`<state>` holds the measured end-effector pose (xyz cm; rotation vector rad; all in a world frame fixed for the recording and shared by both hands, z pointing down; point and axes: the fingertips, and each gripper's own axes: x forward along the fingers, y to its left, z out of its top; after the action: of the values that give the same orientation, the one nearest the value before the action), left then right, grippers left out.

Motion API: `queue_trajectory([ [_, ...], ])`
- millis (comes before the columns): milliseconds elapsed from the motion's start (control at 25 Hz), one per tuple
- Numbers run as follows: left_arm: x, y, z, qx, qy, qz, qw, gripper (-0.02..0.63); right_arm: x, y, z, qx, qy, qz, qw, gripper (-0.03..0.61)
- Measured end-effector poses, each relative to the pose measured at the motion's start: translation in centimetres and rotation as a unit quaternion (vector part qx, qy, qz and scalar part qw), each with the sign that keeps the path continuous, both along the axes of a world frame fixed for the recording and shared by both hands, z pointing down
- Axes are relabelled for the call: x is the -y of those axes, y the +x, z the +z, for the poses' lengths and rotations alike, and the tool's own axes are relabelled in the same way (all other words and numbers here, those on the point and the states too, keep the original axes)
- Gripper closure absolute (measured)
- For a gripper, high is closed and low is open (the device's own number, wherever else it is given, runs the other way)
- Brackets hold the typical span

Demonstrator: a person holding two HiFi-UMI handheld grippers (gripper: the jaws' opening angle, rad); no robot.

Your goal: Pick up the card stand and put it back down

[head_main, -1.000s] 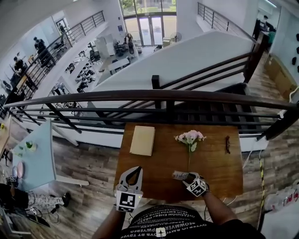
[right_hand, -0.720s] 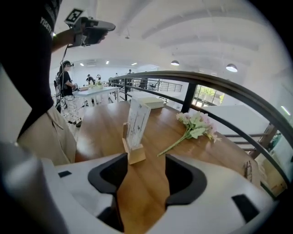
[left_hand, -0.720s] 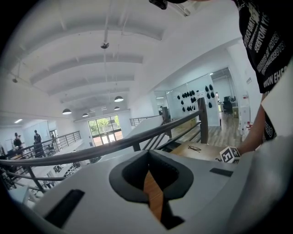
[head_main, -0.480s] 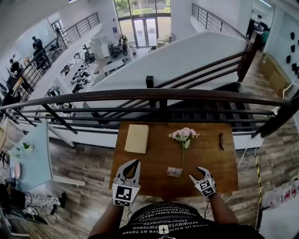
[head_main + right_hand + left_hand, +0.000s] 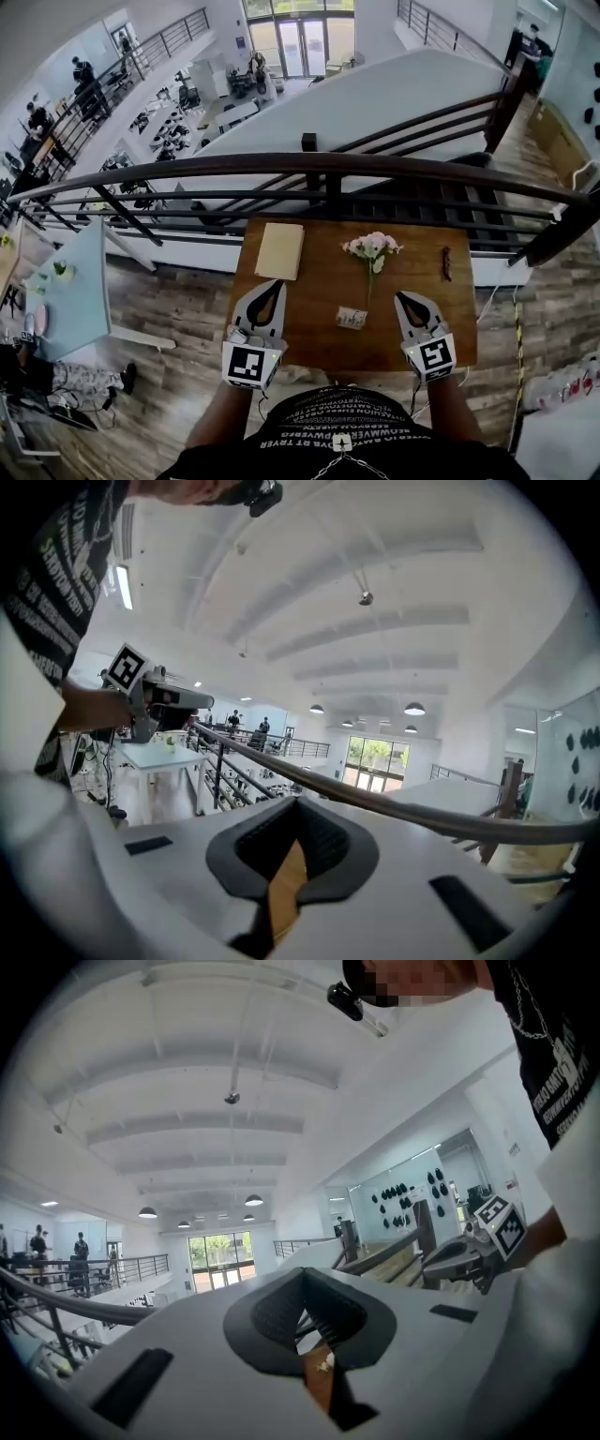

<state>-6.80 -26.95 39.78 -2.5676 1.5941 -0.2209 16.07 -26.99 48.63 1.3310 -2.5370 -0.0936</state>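
Card stand (image 5: 352, 318), a small pale, low rectangular holder, sits on the brown wooden table (image 5: 319, 291). It is near the front edge, just below the stem of a pink artificial flower sprig (image 5: 372, 247). It rests flat on the wood with nothing touching it.

The left gripper (image 5: 269, 289), grey-white with a black-and-white marker cube, hovers over the table's left front corner. Its jaws are pressed together on nothing, and it is well apart from the stand. The right gripper (image 5: 410, 300), of the same make, hangs over the right front part of the table. Its jaws are also pressed together and empty. It is nearer the stand than the left one, but clear of it. The stand lies between the two grippers.

Farther back on the table lie a cream rectangular notebook (image 5: 280, 250) on the left and a small dark, narrow object (image 5: 447, 263) on the right. Beyond the table runs a dark metal railing (image 5: 309, 167) over an open hall below.

As for progress, the stand is down on the table and no gripper holds it. Both grippers sit back towards the person with their jaws together. This fits either a finished pick-and-replace or one not yet begun; the pictures alone do not settle which. If the lift remains to be done, one gripper would have to spread its jaws and reach in to the stand.
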Motion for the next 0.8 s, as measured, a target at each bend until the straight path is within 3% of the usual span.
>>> queue_trajectory([
  [160, -2.0, 0.1, -0.8, -0.014, 0.011, -0.003, 0.9998, 0.594, -2.0, -0.1, -2.5, -0.002, 0.014, -0.007, 1.000, 0.566],
  [480, -5.8, -0.9, -0.4, -0.012, -0.005, -0.028, 0.9995, 0.594, -4.6, 0.9, -3.3, 0.020, 0.001, -0.011, 1.000, 0.566],
  [800, -6.3, 0.6, -0.2, 0.017, -0.025, 0.005, 0.9995, 0.594, -5.3, 0.1, -4.1, 0.047, -0.003, -0.010, 0.999, 0.566],
])
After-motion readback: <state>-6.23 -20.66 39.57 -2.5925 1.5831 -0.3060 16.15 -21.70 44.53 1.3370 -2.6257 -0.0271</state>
